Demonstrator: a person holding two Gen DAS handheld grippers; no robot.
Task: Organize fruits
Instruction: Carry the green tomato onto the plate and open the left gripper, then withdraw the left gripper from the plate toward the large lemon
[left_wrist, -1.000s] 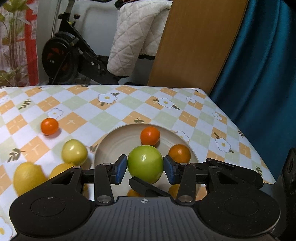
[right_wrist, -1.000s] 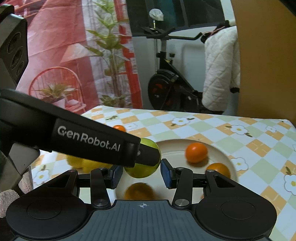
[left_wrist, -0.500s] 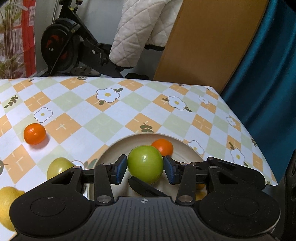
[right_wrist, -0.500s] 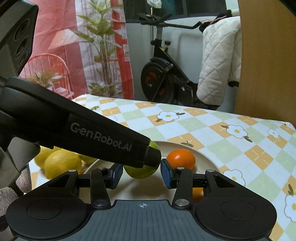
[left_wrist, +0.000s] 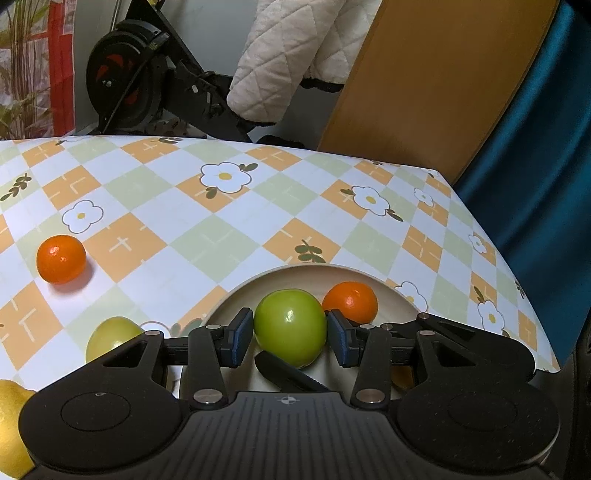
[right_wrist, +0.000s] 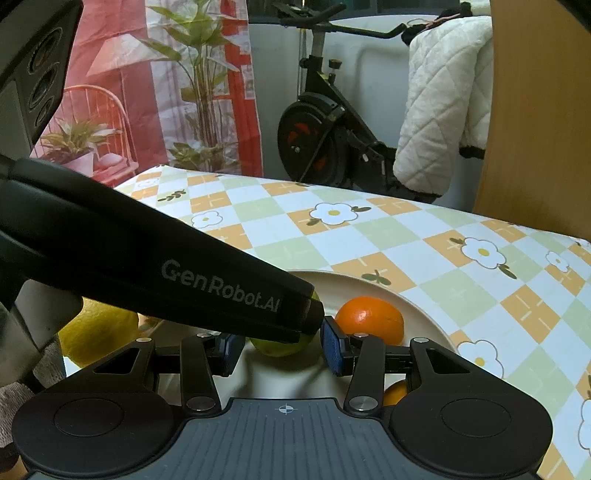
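— What changed under your left gripper (left_wrist: 290, 338)?
— It sank, pads pinching the round green apple (left_wrist: 290, 331) over the cream plate (left_wrist: 236, 295).
— Right gripper (right_wrist: 282, 345)?
— Jaws parted, empty; bare tablecloth (left_wrist: 207, 236) lay beyond the rim.

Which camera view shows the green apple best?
The left wrist view shows it best: the green apple is whole and sharp between the left gripper pads, over the plate. In the right wrist view, the left gripper's black finger hides most of the apple.

Home: exercise bike (left_wrist: 147, 74), floral tablecloth (left_wrist: 229, 206)
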